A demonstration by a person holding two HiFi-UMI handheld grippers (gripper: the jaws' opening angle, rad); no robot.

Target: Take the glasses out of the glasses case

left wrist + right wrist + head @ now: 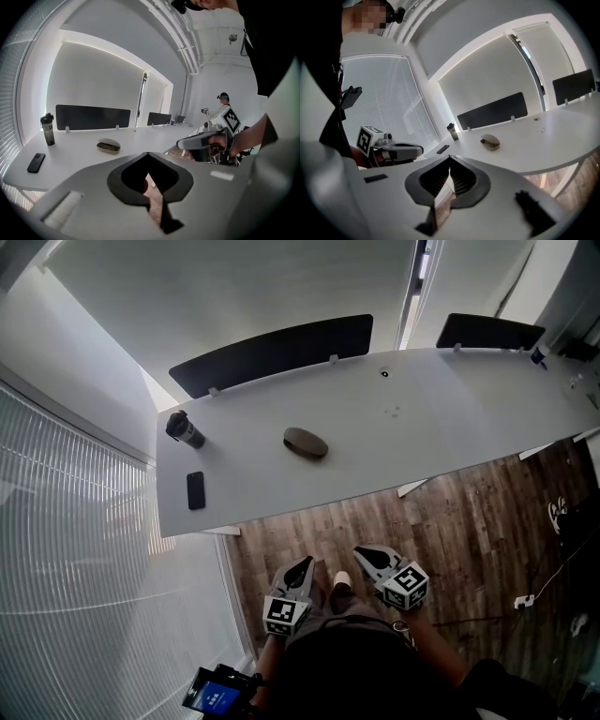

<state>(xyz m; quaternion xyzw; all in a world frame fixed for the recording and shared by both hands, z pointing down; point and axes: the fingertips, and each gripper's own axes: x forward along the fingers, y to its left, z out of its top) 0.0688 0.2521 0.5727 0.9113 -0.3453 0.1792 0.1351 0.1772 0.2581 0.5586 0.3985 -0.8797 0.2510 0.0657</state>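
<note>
On table (450, 409), glasses case (306, 442), well apart from left gripper (306, 562), right gripper (361, 552), fingers (461, 180) closed

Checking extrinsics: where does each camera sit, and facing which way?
Head view: on the person's head, looking steeply down at the table, floor; left claw, right claw, torso show.
Left gripper view: rides the left claw, faces the table; right claw and hand show.
Right gripper view: rides the right claw, faces the table; left claw shows.
Shared: glasses case, in all three.
</note>
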